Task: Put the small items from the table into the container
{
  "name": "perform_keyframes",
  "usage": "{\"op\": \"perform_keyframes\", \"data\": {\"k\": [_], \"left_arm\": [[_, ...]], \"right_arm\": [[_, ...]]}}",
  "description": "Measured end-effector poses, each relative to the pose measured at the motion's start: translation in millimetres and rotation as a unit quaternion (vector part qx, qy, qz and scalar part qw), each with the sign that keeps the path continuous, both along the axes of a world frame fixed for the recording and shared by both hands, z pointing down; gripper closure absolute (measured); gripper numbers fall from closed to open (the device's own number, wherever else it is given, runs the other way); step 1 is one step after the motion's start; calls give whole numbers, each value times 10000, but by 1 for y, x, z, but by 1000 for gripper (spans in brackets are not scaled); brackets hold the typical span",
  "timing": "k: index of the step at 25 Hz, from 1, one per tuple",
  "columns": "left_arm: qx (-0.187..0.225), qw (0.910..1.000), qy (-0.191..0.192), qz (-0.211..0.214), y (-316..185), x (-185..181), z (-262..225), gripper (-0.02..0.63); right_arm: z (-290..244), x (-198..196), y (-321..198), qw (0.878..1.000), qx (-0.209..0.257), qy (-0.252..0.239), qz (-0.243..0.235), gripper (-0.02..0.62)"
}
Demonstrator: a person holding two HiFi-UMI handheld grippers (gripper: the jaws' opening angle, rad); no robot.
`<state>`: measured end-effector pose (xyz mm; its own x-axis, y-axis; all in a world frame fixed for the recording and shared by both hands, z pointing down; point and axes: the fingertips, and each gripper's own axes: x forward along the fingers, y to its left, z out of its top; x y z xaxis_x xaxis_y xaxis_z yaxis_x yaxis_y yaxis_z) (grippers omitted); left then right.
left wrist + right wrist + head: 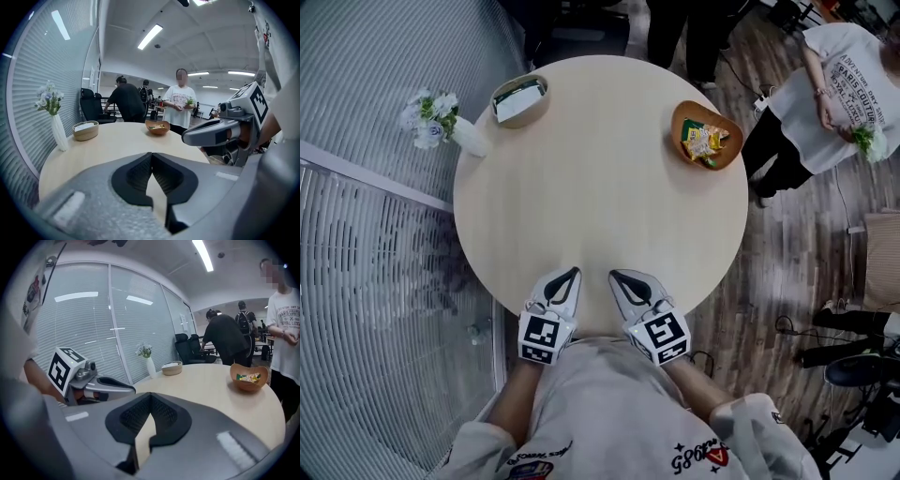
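Note:
A brown wooden bowl with small snack packets in it sits at the far right of the round table; it also shows as the bowl and the bowl in the gripper views. My left gripper and right gripper rest side by side over the table's near edge, both shut and holding nothing. The jaws of the left gripper meet at their tips, and so do those of the right gripper.
A woven basket with white paper stands at the far left of the table. A white vase with flowers sits at the left rim. One person in a white T-shirt stands to the right; others stand behind the table. Glass walls run along the left.

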<state>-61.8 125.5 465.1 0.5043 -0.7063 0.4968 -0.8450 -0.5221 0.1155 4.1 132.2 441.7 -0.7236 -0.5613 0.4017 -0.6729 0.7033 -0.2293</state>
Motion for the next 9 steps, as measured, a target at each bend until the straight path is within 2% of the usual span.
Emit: {"op": "perform_keyframes", "data": {"k": [9], "left_arm": [[119, 9999, -3, 81, -2, -2, -9, 615]], "right_arm": [[-9, -3, 4, 9999, 104, 116, -47, 594]]}}
